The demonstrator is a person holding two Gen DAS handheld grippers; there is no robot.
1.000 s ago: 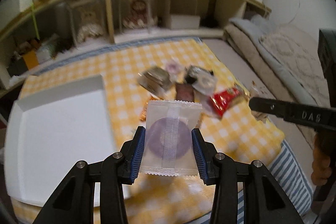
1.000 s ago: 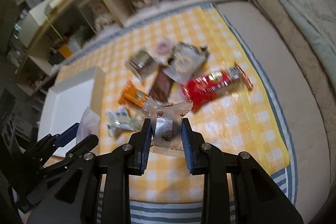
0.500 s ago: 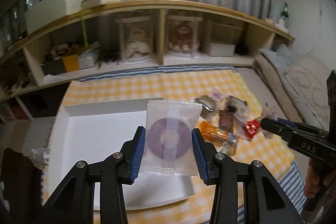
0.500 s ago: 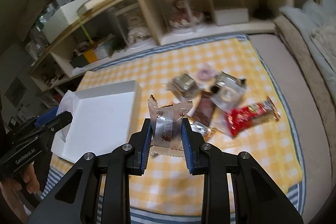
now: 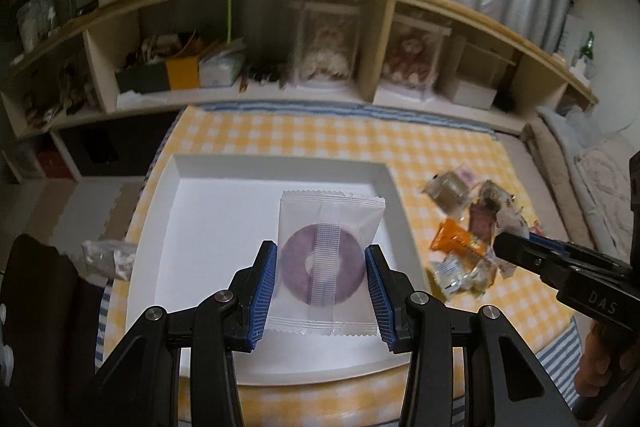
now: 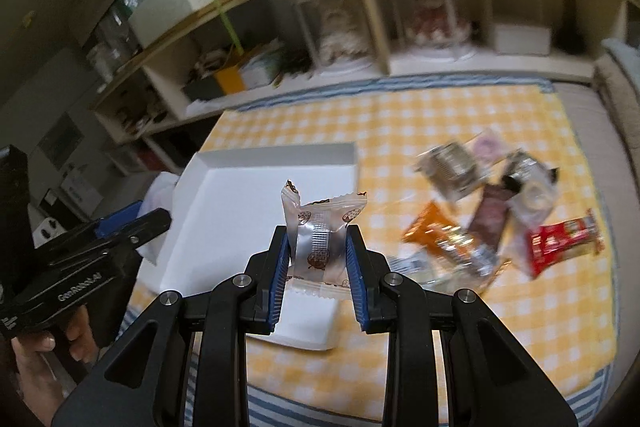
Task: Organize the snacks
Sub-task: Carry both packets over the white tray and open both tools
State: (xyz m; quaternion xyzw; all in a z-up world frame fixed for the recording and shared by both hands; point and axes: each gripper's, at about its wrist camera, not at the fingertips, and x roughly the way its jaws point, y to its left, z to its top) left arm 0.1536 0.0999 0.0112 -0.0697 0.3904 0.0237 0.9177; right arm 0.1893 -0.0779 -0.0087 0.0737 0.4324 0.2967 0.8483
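1. Left gripper [image 5: 322, 289] clamped edge-on across a translucent white sachet holding a purple ring-shaped sweet [image 5: 326, 259], blue ribbed fingers [image 5: 264, 289] pressing its two side edges; probably gripped so to keep the flat face level for a drop.
2. Sachet's long axis running straight out ahead of the fingers, seam strip along it, crimped end pointing forward.
3. Beyond and beneath those fingers: shallow white rectangular tray [image 5: 280, 167], bare, on a yellow-and-white checked cloth [image 5: 320, 135]; likely destination.
4. Right gripper [image 6: 318, 267] closed narrowly on a small silvery clear-wrapped candy [image 6: 318, 243], upright, long axis forward, twisted corner tilting left.
5. Off to the right of both pairs of fingers: loose heap of mixed wrapped snacks [image 6: 480, 215], not yet sorted.
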